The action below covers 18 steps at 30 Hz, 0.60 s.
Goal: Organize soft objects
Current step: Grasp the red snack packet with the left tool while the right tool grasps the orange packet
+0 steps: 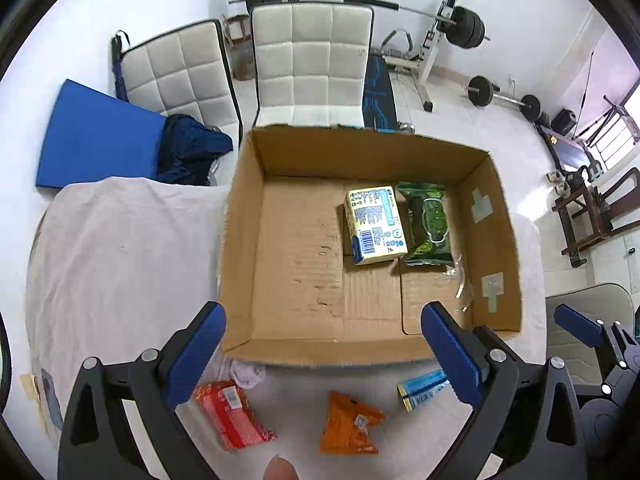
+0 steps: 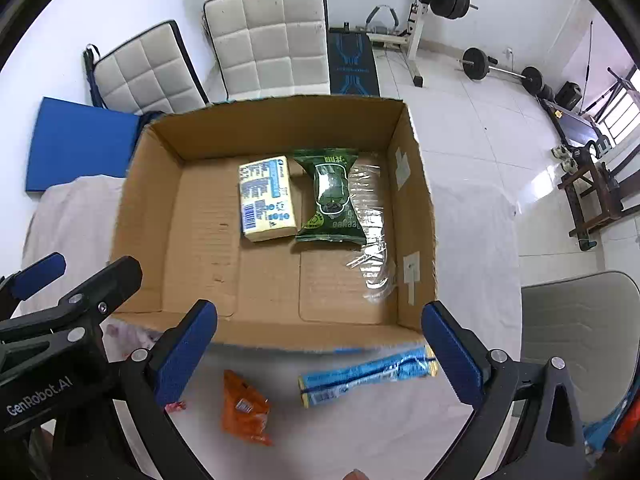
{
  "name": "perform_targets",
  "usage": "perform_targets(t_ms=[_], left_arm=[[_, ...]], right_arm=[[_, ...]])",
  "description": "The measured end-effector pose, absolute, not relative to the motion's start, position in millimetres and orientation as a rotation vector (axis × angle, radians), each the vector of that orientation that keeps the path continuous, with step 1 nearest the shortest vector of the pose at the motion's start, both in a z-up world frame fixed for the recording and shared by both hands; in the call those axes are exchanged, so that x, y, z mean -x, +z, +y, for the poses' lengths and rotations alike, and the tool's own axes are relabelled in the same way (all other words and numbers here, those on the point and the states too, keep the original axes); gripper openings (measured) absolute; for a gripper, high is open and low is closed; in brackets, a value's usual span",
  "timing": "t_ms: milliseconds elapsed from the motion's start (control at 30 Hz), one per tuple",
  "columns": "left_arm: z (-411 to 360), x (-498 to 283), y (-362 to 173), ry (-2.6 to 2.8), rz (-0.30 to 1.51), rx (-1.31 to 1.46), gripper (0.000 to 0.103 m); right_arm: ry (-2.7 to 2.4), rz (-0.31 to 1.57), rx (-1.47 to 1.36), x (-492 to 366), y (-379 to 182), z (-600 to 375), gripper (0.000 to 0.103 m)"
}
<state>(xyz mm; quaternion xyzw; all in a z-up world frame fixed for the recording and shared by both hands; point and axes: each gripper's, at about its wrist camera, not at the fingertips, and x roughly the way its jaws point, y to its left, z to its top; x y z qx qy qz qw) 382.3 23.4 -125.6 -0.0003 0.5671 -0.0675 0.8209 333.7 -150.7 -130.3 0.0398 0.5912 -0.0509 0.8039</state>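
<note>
An open cardboard box (image 1: 248, 240) (image 2: 416, 208) stands on a white-clothed table. Inside lie a yellow tissue pack (image 1: 374, 226) (image 2: 267, 198), a green wipes pack (image 1: 427, 230) (image 2: 331, 196) and a clear plastic wrapper (image 2: 370, 232). In front of the box lie a red packet (image 1: 232, 416), an orange packet (image 1: 348, 426) (image 2: 244, 410) and a blue packet (image 1: 422, 388) (image 2: 364, 376). My left gripper (image 1: 324, 348) hangs open above the box's near wall, nothing between its fingers. My right gripper (image 2: 320, 344) is open too, above the same wall, empty.
Two white quilted chairs (image 1: 312, 64) stand behind the table, a blue mat (image 1: 96, 136) at the left. Weight bench and barbells (image 1: 460, 28) fill the back of the room. A grey chair (image 2: 580, 328) stands at the table's right. A white cloth bundle (image 1: 248, 372) lies by the box.
</note>
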Motion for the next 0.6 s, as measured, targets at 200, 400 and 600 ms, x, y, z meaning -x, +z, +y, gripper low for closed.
perform_targets(t_ms=[200, 400, 600], left_arm=[[40.6, -358.8, -110.2, -0.112, 1.212, 0.051, 0.1], [96.7, -323.1, -147.7, 0.033, 1.31, 0.097, 0.1], [149.6, -298.8, -233.0, 0.155, 1.487, 0.143, 0.1]], right_arm=[[-0.075, 1.298, -0.117, -308.6, -118.6, -146.9, 0.103], [-0.008, 1.485, -0.14, -273.9, -185.1, -120.8, 0.103], [0.033, 1.674, -0.197, -250.7, -276.8, -84.5, 0.103]])
